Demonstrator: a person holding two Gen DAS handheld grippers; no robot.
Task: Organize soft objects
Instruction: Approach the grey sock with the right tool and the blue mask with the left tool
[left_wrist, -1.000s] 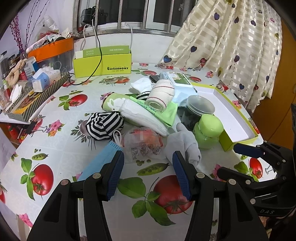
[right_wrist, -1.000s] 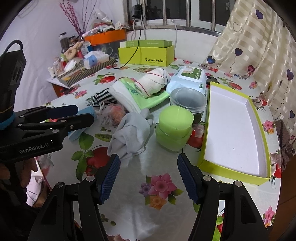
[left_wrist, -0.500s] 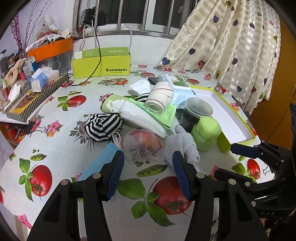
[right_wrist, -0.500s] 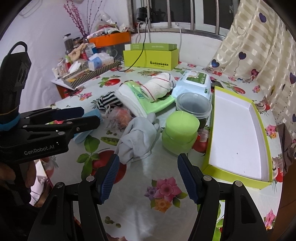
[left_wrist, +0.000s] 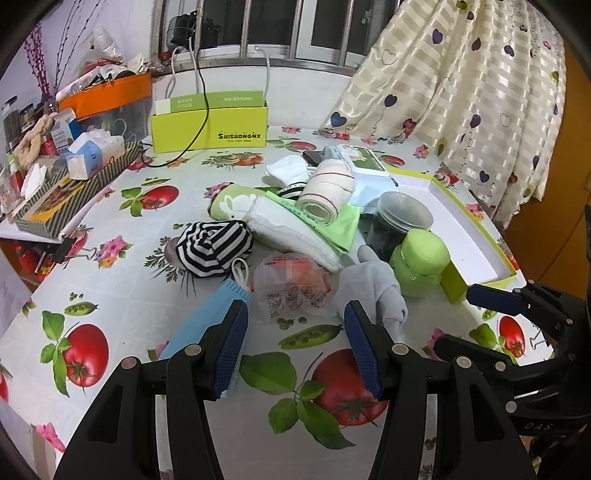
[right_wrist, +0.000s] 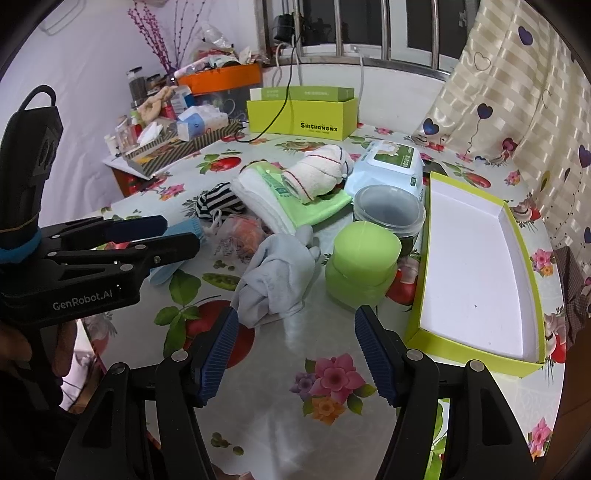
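My left gripper (left_wrist: 295, 347) and right gripper (right_wrist: 295, 354) both hang above the table with jaws wide apart, holding and touching nothing, so I judge sorting has not begun. Just beyond my right gripper lies the grey sock (right_wrist: 277, 273), beside the green jar (right_wrist: 362, 269); the empty lime tray (right_wrist: 480, 354) sits just past that jar. Next, I should lower onto the sock, pinch a thick fold and carry it over the tray.

Rolled towel (right_wrist: 319, 172) lies on folded cloths (right_wrist: 291, 206), tray (right_wrist: 532, 280) right.
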